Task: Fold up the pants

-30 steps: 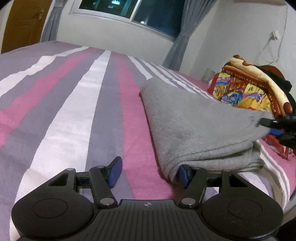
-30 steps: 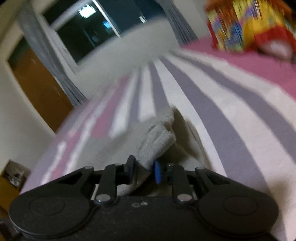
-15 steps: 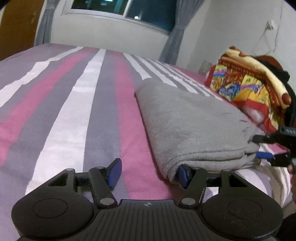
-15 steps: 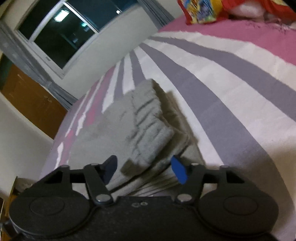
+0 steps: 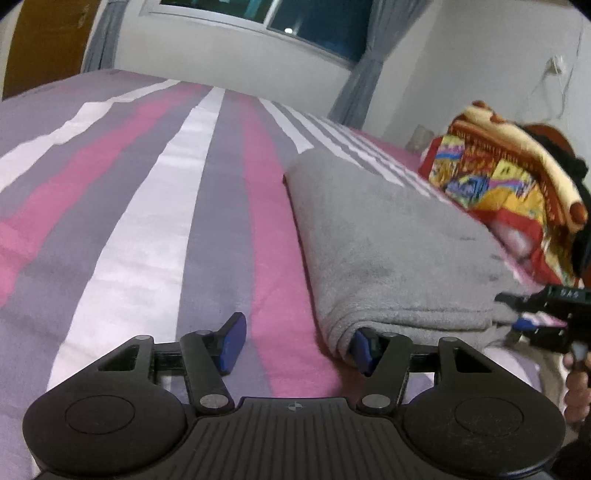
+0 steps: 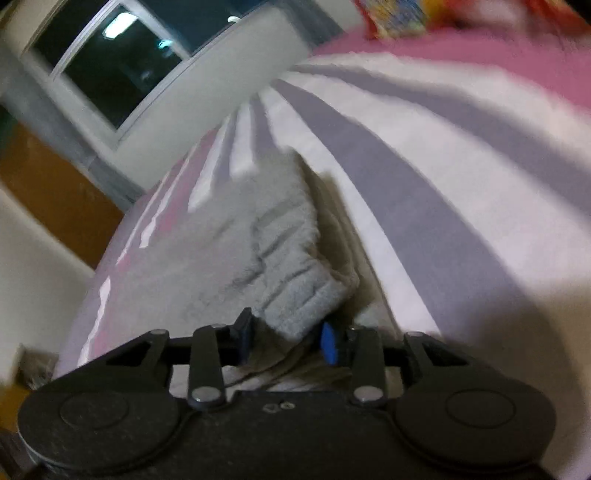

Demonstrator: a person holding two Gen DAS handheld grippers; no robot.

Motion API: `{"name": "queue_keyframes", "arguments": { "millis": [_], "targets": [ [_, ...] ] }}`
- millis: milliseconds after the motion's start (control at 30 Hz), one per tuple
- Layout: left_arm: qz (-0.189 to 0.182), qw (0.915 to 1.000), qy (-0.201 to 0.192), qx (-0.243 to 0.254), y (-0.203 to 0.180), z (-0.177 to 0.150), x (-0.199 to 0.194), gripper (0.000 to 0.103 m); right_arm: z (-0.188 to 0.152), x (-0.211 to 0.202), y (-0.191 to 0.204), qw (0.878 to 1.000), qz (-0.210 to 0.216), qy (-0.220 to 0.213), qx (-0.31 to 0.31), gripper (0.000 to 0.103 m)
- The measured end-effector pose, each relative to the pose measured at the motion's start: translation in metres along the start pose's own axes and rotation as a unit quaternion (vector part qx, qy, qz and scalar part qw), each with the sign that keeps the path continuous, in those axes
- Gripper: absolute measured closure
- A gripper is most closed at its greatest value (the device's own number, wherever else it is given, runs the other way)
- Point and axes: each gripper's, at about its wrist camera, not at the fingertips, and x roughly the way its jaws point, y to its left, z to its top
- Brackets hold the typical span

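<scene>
The grey fleece pants (image 5: 388, 243) lie folded on the striped bed, right of centre in the left wrist view. My left gripper (image 5: 295, 343) is open, low over the sheet; its right finger (image 5: 364, 349) is tucked under the near left corner of the fold and its left finger rests on bare sheet. In the right wrist view the pants (image 6: 266, 258) show their ribbed waistband end. My right gripper (image 6: 286, 341) is partly open around that end, the cloth between its blue pads. It also shows at the pants' right corner in the left wrist view (image 5: 535, 321).
The bed sheet (image 5: 155, 221) has pink, grey and white stripes. A colourful folded blanket (image 5: 506, 184) lies at the far right by the wall. A window with grey curtains (image 5: 314, 22) and a brown door (image 5: 44, 40) stand behind the bed.
My right gripper opened from its shut grip on the waistband end, then narrowed again around it. My left gripper stayed open with one finger under the fold; the view shifted slightly.
</scene>
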Motion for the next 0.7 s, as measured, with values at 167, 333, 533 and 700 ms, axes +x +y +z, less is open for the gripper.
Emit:
{"name": "queue_keyframes", "arguments": {
  "millis": [167, 333, 533, 700],
  "targets": [
    [0.03, 0.9945, -0.004, 0.101, -0.011, -0.002, -0.033, 0.033, 0.0, -0.034, 0.013, 0.997, -0.027, -0.034, -0.062, 0.038],
    [-0.015, 0.9929, -0.084, 0.082, -0.032, 0.033, -0.057, 0.033, 0.021, -0.053, 0.034, 0.982, -0.027, -0.08, -0.169, 0.062],
    [-0.096, 0.9939, -0.043, 0.033, -0.073, 0.072, 0.019, 0.033, 0.038, 0.004, 0.056, 0.961, -0.064, -0.057, -0.265, 0.061],
    [-0.086, 0.9946, 0.034, 0.047, -0.072, 0.065, 0.06, 0.033, 0.037, 0.025, 0.038, 0.959, -0.076, 0.019, -0.274, 0.063]
  ]
}}
